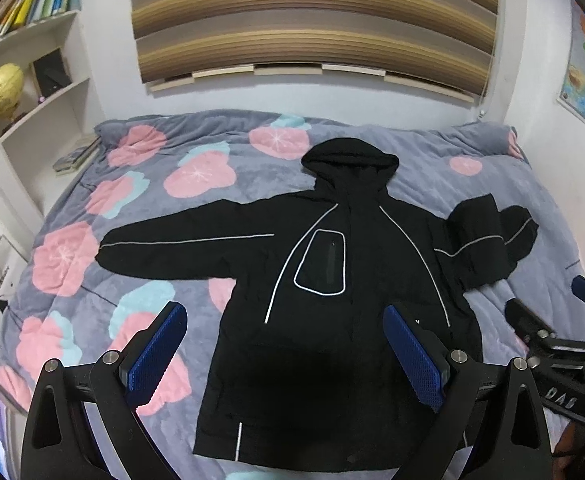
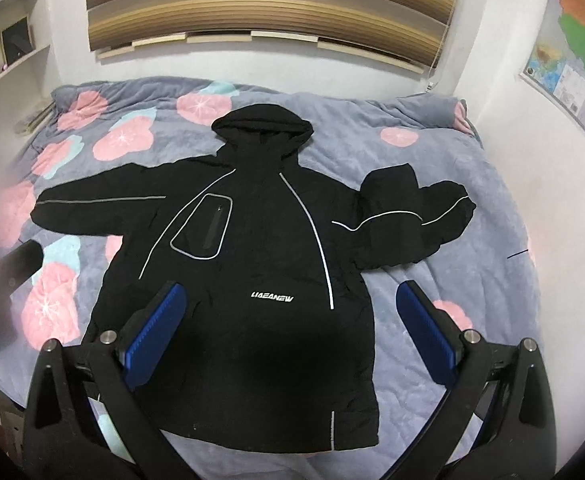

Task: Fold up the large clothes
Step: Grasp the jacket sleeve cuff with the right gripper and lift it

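A black jacket (image 1: pixel 332 280) lies front up on the bed (image 1: pixel 212 208), hood away from both grippers and hem nearest them. The left gripper (image 1: pixel 284 354) hangs above the hem, jaws wide and holding nothing; its right finger sits over the jacket body, its left finger over bare blanket. The right gripper (image 2: pixel 290 330) is likewise spread wide and empty, its left finger over the jacket, its right finger past the jacket's side edge. One sleeve lies straight, the other crumpled.
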